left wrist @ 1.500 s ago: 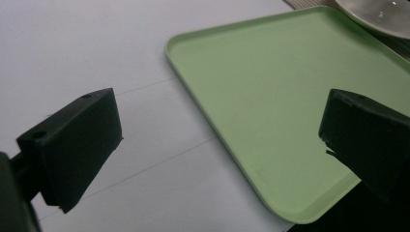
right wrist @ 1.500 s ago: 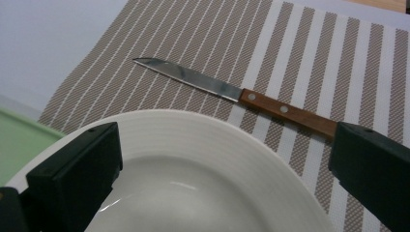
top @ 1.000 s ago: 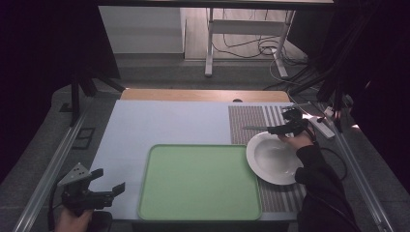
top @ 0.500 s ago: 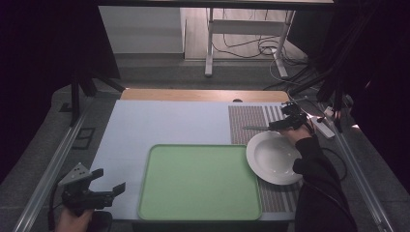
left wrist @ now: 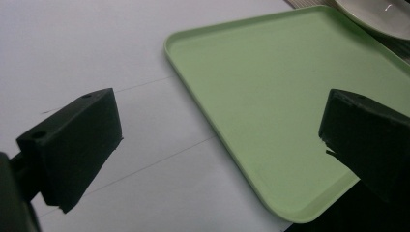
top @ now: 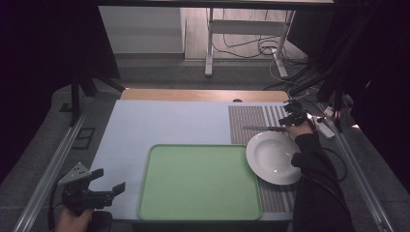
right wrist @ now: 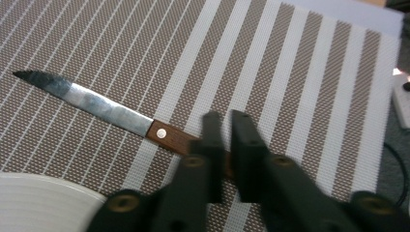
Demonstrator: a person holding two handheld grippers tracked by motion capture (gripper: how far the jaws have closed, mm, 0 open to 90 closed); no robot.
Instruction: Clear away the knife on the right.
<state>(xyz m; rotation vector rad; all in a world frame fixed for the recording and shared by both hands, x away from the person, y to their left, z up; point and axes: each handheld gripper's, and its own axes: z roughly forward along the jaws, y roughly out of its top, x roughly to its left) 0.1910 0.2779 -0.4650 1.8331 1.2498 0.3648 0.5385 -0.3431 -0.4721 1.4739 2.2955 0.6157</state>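
Note:
A knife point(right wrist: 96, 106) with a steel blade and a brown wooden handle lies low over the striped mat point(right wrist: 300, 72); whether it touches the mat I cannot tell. My right gripper point(right wrist: 225, 121) is shut on its handle. In the high view the knife point(top: 258, 128) points left from the right gripper point(top: 290, 121), just beyond a white plate point(top: 273, 157). An empty green tray point(top: 198, 181) sits at the table's front centre. My left gripper point(top: 109, 186) hovers open at the front left corner, its jaws wide apart before the tray point(left wrist: 270, 96).
The striped mat point(top: 251, 121) covers the right part of the pale blue table top point(top: 164, 125). The plate's rim point(left wrist: 382, 14) point(right wrist: 38, 203) edges into both gripper views. Cables and a white power strip point(top: 324, 126) lie off the table's right edge.
The right hand with the knife has shifted slightly toward the far side, off the plate's rim. The left gripper has stayed where it was.

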